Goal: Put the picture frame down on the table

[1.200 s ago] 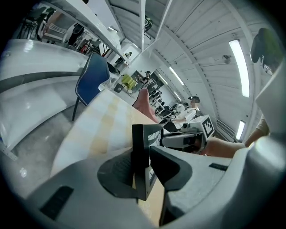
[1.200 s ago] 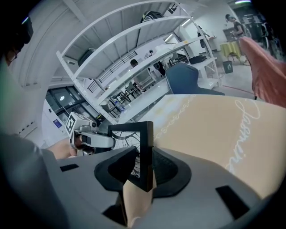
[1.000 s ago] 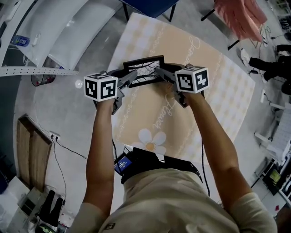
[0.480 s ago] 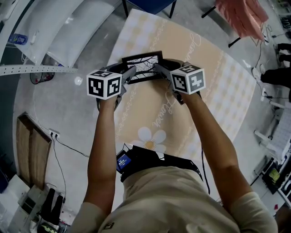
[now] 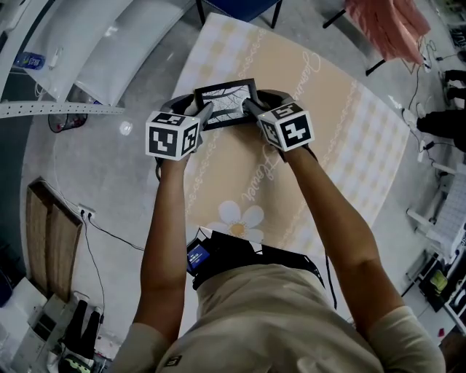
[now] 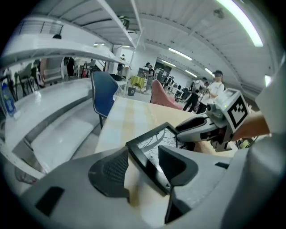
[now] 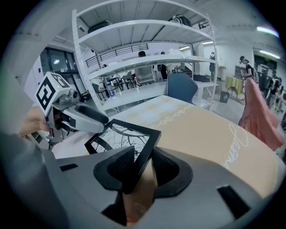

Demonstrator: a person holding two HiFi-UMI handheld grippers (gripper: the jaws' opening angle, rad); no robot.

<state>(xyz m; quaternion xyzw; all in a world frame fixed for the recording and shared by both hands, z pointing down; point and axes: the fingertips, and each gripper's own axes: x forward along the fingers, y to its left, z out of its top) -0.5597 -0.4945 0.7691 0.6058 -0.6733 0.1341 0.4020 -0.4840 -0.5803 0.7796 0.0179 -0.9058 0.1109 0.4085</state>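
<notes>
A black picture frame with a branch drawing hangs over the tan tablecloth, held at both short ends. My left gripper is shut on its left edge, and my right gripper is shut on its right edge. In the left gripper view the frame runs slantwise between the pads of the left gripper, with the right gripper beyond it. In the right gripper view the frame is pinched by its edge in the right gripper, and the left gripper holds the far end.
The table carries a cloth printed with a daisy and script. A blue chair stands at its far end, and pink fabric hangs at the back right. White shelving runs along the left. Several people stand in the distance.
Both grippers have carried the frame farther from the person's body, towards the table's far end. The marker cubes have drawn closer together.
</notes>
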